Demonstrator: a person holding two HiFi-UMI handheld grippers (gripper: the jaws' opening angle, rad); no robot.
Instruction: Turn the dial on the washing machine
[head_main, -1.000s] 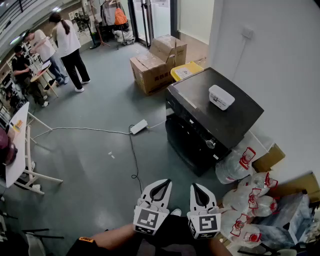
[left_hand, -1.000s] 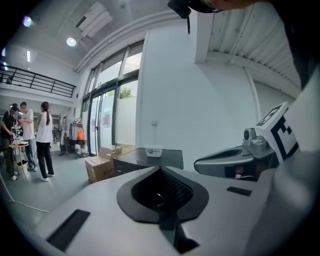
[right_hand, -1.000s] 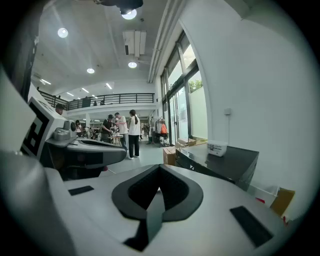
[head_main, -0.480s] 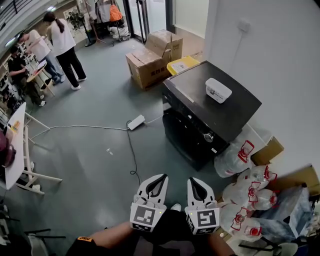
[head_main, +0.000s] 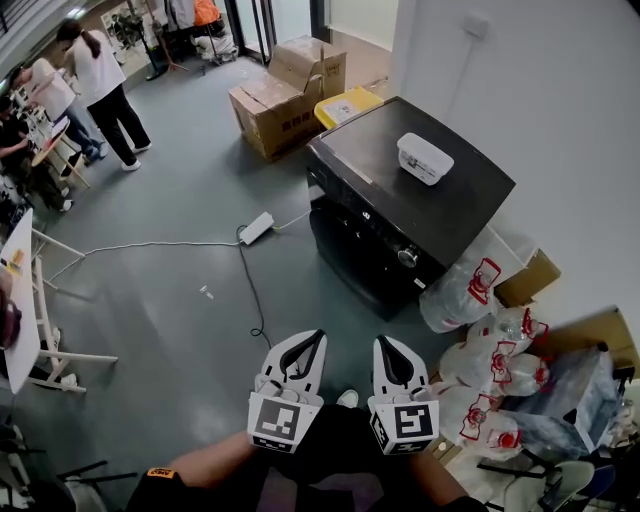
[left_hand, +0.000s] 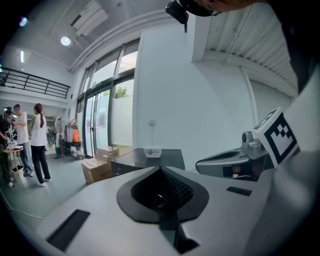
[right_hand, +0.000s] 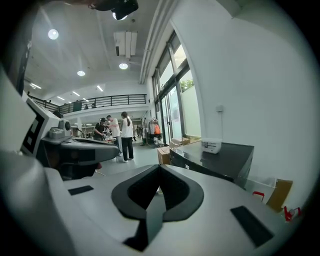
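Note:
The black washing machine (head_main: 440, 205) stands against the white wall, its silver dial (head_main: 407, 257) on the front panel near the right corner. A white plastic box (head_main: 424, 158) lies on its top. Both grippers are held low in front of the person's body, well short of the machine. My left gripper (head_main: 318, 336) and my right gripper (head_main: 384, 342) sit side by side, both shut with nothing in them. In the left gripper view the machine (left_hand: 131, 161) shows far ahead, beyond the shut left gripper (left_hand: 160, 170). The right gripper view shows the machine (right_hand: 220, 157) past my right gripper (right_hand: 160, 167).
Cardboard boxes (head_main: 275, 100) and a yellow bin (head_main: 345, 103) stand behind the machine. A power strip (head_main: 257, 227) with its cable lies on the grey floor. Several clear plastic bags (head_main: 480, 340) are heaped right of the machine. People (head_main: 95, 80) stand far left by tables.
The head view has swung to the right, so the machine and the boxes have slid left and up in the frame. Both grippers stay shut, side by side, a little lower.

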